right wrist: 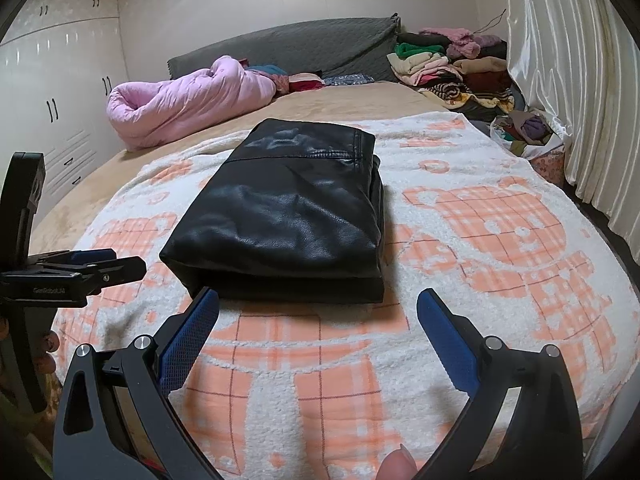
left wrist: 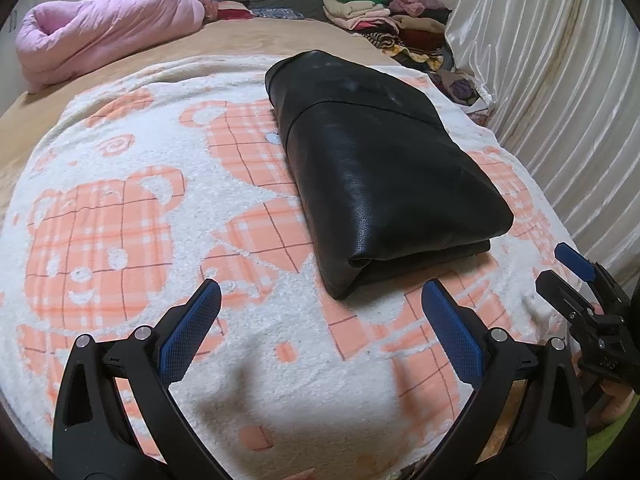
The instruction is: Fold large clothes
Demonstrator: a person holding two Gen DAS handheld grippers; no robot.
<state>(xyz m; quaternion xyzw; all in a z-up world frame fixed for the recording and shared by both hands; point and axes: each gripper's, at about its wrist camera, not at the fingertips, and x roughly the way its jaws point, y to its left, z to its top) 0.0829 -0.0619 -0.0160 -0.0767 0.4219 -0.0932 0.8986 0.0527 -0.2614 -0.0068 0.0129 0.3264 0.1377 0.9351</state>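
Since the jacket (left wrist: 376, 184) already lies as a compact, layered black rectangle, the fold itself appears complete or nearly so. It rests flat on the blanket (left wrist: 140, 208), toward the curtain side of the bed, with its thick folded edge facing the grippers. No sleeve or hem shows outside the bundle in either view.

The left gripper (left wrist: 320, 312) hangs above the blanket, just short of the jacket's near edge; its jaws stand wide and hold nothing. The right gripper (right wrist: 318, 320) sits close to the same edge, jaws likewise wide and empty. Neither touches the jacket.

Remaining work, as a judgement: possibly squaring the bundle or moving it to the pile (right wrist: 448, 68) of folded clothes at the far corner by the curtain (right wrist: 568, 80). A pink quilt (right wrist: 180, 104) lies bunched near the headboard, well apart from the jacket.
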